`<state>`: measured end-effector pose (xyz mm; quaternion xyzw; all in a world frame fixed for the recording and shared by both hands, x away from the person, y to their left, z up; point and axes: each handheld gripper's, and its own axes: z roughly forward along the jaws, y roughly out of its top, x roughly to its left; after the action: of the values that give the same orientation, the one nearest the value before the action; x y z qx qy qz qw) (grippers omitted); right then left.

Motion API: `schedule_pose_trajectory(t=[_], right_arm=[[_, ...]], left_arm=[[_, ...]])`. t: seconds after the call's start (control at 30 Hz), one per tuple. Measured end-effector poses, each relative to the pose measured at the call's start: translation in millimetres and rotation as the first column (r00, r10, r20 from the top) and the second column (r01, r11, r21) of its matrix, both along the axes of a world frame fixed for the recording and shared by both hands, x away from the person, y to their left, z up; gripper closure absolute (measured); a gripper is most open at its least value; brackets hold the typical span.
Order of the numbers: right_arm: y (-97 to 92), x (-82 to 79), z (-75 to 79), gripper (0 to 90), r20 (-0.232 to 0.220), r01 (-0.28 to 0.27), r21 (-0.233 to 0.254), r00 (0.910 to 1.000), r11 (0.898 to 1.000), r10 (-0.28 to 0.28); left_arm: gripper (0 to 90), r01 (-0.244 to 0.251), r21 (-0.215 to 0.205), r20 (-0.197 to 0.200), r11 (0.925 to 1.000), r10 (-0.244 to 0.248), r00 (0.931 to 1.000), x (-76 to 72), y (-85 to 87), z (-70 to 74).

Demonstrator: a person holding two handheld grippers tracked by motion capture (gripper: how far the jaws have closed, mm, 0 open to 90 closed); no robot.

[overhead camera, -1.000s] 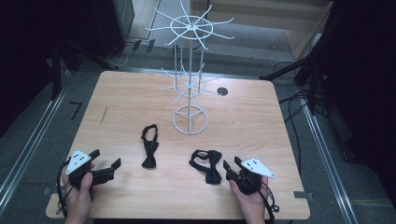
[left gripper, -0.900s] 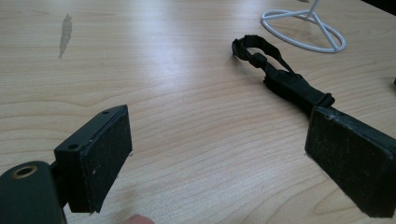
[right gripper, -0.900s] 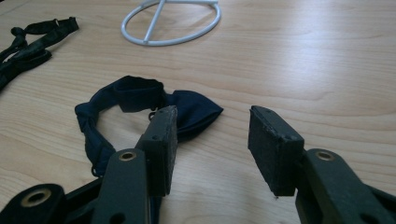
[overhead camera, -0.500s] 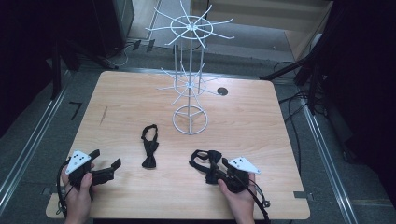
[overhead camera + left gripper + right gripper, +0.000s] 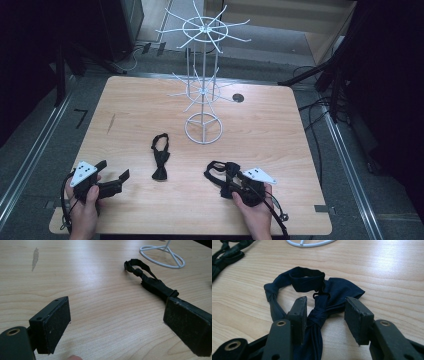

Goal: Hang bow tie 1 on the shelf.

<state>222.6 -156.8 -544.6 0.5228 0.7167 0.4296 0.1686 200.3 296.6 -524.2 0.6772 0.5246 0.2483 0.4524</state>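
The right gripper (image 5: 229,181) has slid in from the table's near right edge onto the navy bow tie (image 5: 312,285), in front of the white stand (image 5: 203,127). Its jaws straddle the knot, one pad (image 5: 300,315) touching, not yet pinching. The left gripper (image 5: 114,176) sits spread and empty. Bare wood lies between tie and stand.
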Motion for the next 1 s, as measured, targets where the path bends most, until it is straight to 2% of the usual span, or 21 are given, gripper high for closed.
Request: schedule_pose_trajectory(t=[0.1, 0.33, 0.47, 0.6, 0.7, 0.8, 0.9, 1.0], right_arm=[[-3.1, -1.6, 1.2, 54.1, 0.011, 0.008, 0.033, 0.9999, 0.999, -0.008], [-2.1, 1.8, -1.5, 50.0, -0.043, 0.007, 0.038, 0.999, 0.999, -0.005], [-1.3, 2.1, -2.1, 50.5, -0.054, 0.006, 0.028, 0.9985, 1.0, -0.005], [3.8, -0.1, -2.0, 56.9, -0.033, 0.006, -0.027, 0.9994, 1.0, -0.007], [6.8, -1.1, -2.0, 66.0, -0.017, 0.003, -0.067, 0.9998, 0.998, -0.004], [6.6, -1.1, -2.3, 73.2, -0.019, -0.009, -0.062, 0.9998, 0.998, 0.007], [5.6, -0.8, -2.4, 74.4, -0.022, -0.011, -0.056, 0.9997, 0.998, 0.01], [6.7, -1.3, -2.2, 75.0, -0.017, -0.015, -0.072, 0.9998, 0.997, 0.014]], left_arm=[[8.1, 0.0, -0.002, -0.001, 1.0, 0.0, 1.0, 0.1, 0.1, 0.0], [8.1, -0.001, -0.001, -0.002, 1.0, 0.001, 1.0, 0.1, -0.1, 0.0], [8.2, 0.0, 0.0, -0.002, 1.0, 0.0, 1.0, 0.0, -0.1, 0.0], [8.1, 0.0, 0.0, -0.001, 1.0, 0.0, 1.0, 0.0, -0.1, 0.0], [8.1, 0.0, 0.0, -0.001, 1.0, 0.0, 1.0, 0.0, -0.1, 0.0], [8.2, 0.0, 0.0, -0.002, 1.0, 0.0, 1.0, 0.1, 0.0, 0.0], [8.1, 0.0, 0.0, -0.001, 1.0, 0.0, 1.0, 0.0, 0.0, 0.0], [8.1, 0.0, 0.0, -0.003, 1.0, 0.0, 1.0, 0.1, 0.0, 0.0]])
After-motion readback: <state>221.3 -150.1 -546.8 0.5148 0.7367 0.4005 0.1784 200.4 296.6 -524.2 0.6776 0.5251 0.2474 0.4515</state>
